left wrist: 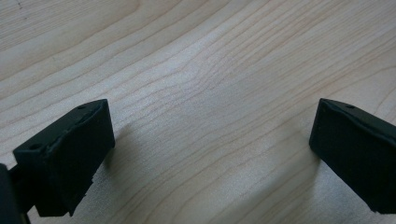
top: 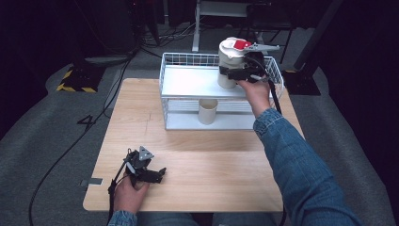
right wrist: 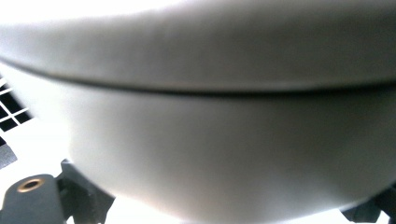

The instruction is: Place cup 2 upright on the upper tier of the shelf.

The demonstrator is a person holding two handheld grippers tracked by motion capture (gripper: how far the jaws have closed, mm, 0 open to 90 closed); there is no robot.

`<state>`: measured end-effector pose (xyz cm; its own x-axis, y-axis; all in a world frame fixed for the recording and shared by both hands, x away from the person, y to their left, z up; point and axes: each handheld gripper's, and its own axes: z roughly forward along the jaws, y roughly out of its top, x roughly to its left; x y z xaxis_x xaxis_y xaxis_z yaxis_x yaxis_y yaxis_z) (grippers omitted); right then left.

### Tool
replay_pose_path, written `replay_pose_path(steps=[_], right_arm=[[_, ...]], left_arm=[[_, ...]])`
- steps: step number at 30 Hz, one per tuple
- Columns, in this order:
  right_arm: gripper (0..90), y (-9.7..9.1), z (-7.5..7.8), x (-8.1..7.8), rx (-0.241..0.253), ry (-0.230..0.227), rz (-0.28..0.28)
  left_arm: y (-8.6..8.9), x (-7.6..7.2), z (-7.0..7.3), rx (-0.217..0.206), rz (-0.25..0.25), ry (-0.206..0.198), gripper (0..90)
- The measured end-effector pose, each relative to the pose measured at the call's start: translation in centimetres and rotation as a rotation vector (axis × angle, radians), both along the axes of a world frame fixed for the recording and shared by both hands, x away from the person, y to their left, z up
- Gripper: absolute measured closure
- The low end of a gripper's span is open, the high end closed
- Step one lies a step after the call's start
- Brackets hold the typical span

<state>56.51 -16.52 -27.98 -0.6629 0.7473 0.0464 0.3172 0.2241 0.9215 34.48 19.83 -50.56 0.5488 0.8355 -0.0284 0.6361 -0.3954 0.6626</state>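
The right tool (top: 234,74) is clamped on an upright white cylindrical container (top: 229,60) on the white wire rack's (top: 188,82) top shelf; the left tool's (top: 157,174) jaws are apart.

The table (top: 141,108) is pale wood with fine darker grain lines, and the wire rack (top: 188,82) on it is white with a white shelf. The container (top: 230,61) on the rack's upper shelf is cream-white with a red patch on its lid, and the cup (top: 207,111) below is beige. Both grippers, left (top: 157,174) and right (top: 244,73), are black, the sleeve (top: 301,169) is blue denim, and the floor (top: 42,132) is grey with a yellow-and-black striped marker (top: 75,87) at far left.
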Motion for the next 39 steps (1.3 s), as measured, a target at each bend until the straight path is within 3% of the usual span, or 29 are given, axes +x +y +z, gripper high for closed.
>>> replay_pose_path(steps=[5, 17, 39], right_arm=[[0.0, 0.1, 0.1, -0.2, -0.001, -0.021, -0.023], [0.0, -1.3, 1.2, -1.6, 0.009, -0.018, -0.020], [0.0, -5.0, 3.1, -8.7, -0.014, -0.042, 0.034]], left_arm=[[0.0, 0.0, 0.0, 0.000, 0.000, 0.000, 0.5], [0.0, 0.0, 0.0, -0.001, 0.000, 0.000, 0.5], [0.0, 0.0, 0.0, -0.003, 0.002, 0.001, 0.5]])
